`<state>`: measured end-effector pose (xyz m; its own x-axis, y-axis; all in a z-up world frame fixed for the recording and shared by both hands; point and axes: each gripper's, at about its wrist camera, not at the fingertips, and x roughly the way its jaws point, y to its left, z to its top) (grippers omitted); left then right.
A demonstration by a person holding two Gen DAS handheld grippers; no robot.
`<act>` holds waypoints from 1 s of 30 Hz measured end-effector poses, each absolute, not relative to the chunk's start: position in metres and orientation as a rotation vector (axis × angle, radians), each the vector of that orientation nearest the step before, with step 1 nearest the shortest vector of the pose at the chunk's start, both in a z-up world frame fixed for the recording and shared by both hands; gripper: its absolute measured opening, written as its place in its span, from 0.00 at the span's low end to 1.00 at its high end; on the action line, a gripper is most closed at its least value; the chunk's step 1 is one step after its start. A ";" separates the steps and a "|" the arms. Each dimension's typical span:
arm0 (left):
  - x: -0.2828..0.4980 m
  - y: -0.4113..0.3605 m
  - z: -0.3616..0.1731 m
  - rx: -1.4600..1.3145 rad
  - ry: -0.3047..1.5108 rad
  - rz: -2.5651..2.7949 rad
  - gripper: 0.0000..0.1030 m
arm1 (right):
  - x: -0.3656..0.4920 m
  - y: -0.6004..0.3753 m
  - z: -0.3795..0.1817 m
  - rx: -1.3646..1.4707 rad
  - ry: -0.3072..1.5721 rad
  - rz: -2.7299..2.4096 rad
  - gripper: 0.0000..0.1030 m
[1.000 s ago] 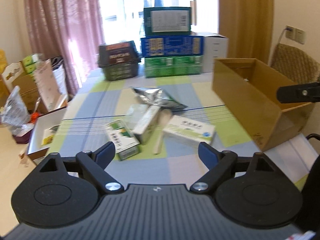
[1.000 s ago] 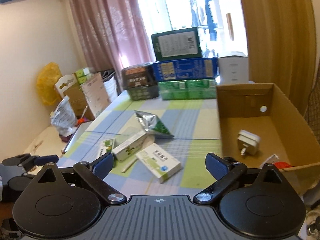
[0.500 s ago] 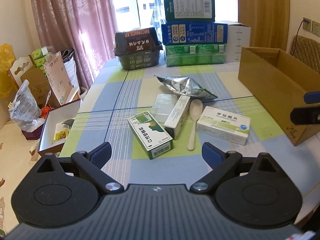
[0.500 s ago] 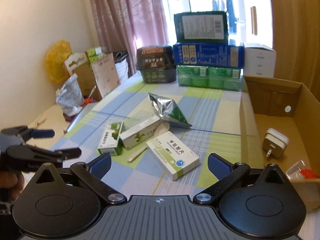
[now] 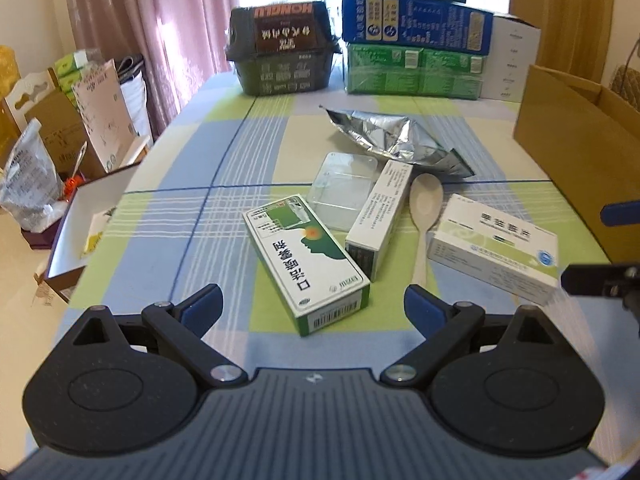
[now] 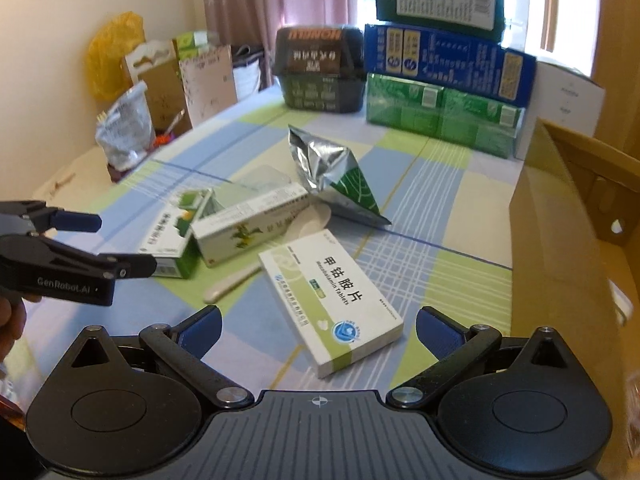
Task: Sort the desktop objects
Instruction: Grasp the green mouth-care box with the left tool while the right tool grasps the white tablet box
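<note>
Loose items lie mid-table on the checked cloth. A green-and-white box point(image 5: 308, 256) sits just ahead of my open left gripper point(image 5: 312, 306), level with the gap between its fingers. Beside it are a narrow white box point(image 5: 378, 216), a clear plastic case point(image 5: 344, 188), a white spoon point(image 5: 424, 216) and a foil pouch point(image 5: 396, 140). The white-and-green tablet box point(image 6: 332, 308) lies right in front of my open right gripper point(image 6: 320, 326). In the right wrist view the left gripper point(image 6: 108, 244) hovers by the green box point(image 6: 172, 236), holding nothing.
An open cardboard box point(image 5: 580, 152) stands along the table's right edge. Stacked blue and green cartons point(image 5: 416, 52) and a dark basket point(image 5: 284, 56) line the far edge. Off the left side are an open white-lined box point(image 5: 76, 236) and bags.
Both grippers have come forward and lower over the table, so the items loom larger. The left now faces the green box, the right the tablet box. Both stayed open.
</note>
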<state>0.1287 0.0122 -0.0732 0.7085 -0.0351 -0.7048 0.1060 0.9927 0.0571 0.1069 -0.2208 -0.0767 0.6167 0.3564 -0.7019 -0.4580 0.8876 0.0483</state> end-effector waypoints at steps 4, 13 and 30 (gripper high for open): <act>0.149 0.008 -0.087 0.092 0.799 -0.075 0.92 | 0.126 -0.216 -0.093 -0.184 0.795 0.470 0.98; 0.168 0.007 -0.102 0.071 0.836 -0.052 0.73 | 0.155 -0.209 -0.121 -0.262 0.855 0.475 0.98; 0.096 0.005 -0.095 0.050 0.919 -0.041 0.50 | 0.115 -0.218 -0.109 -0.134 0.953 0.392 0.69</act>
